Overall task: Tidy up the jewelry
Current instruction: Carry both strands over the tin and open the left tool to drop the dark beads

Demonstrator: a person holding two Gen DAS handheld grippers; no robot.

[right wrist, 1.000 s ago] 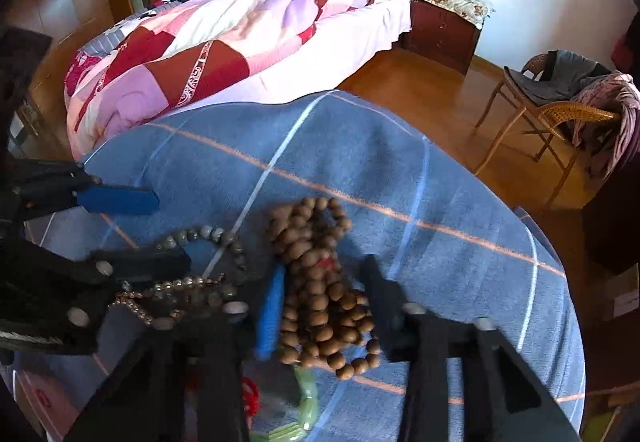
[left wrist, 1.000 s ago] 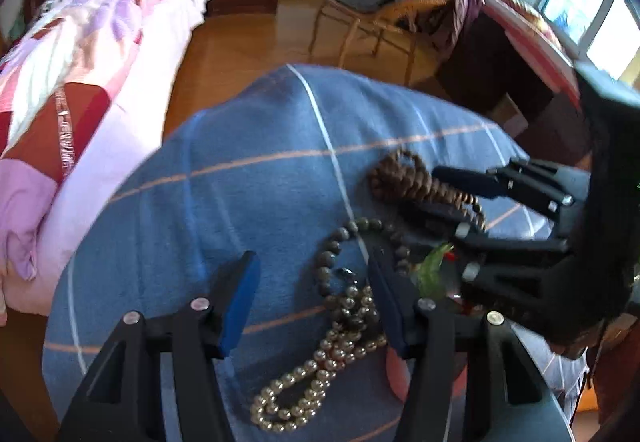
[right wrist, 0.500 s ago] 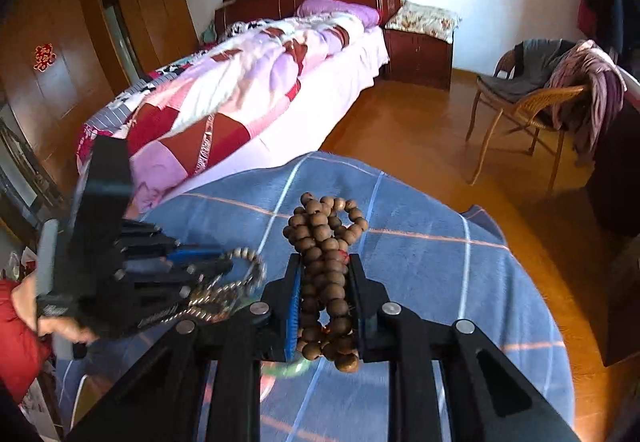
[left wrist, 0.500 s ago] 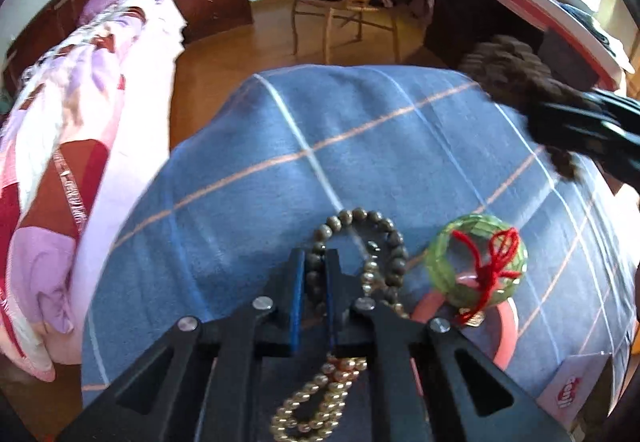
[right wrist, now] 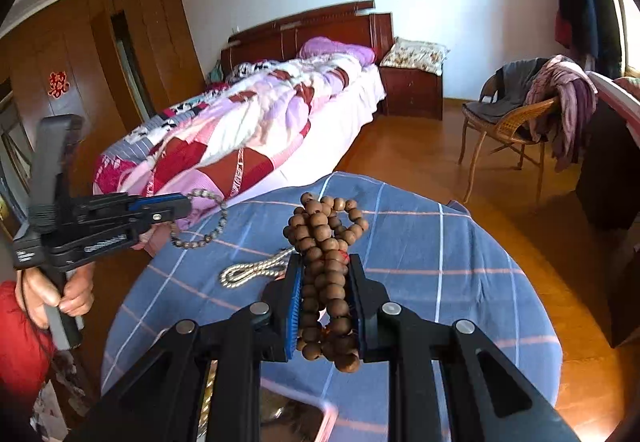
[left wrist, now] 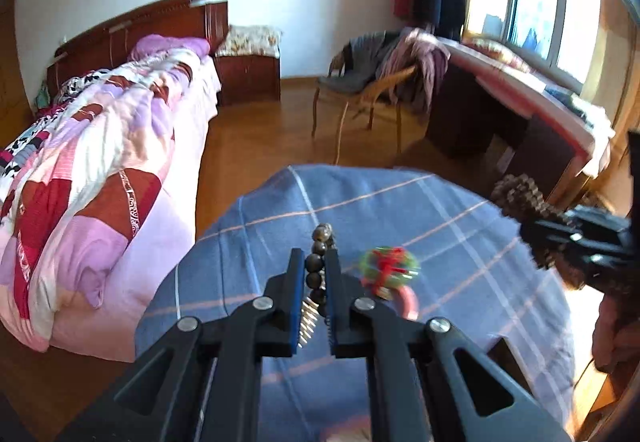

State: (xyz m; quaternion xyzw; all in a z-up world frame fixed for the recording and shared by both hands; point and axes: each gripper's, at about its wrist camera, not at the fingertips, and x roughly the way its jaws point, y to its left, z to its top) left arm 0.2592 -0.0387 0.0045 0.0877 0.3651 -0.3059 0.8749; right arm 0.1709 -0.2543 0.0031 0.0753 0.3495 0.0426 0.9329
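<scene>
Beads fill both grippers above a round table covered with a blue checked cloth, which serves as the landmark for all positions given. Left gripper: clenched on a strand of dark grey beads, which runs upward between the blue-lined pads and ends in a small cluster above the fingertips; from the right wrist view the same strand hangs as a loop off the gripper's tip, over the table's left edge and clear of the cloth. Right gripper: closed on a bunched string of brown wooden beads, the bundle spilling both above and below the pads (in the left wrist view it appears as a blurred brown mass at the table's right edge). Lying on the cloth, near the table's middle: a pale metallic beaded chain, folded double, just left of the right gripper's fingers. Also on the cloth, toward the near side: a green bangle wound with red thread, resting against a pink ring. A hand with a red sleeve grips the left gripper's handle beyond the table's left rim. Behind the table stand a bed with a patchwork quilt and a wicker chair draped in clothing.
</scene>
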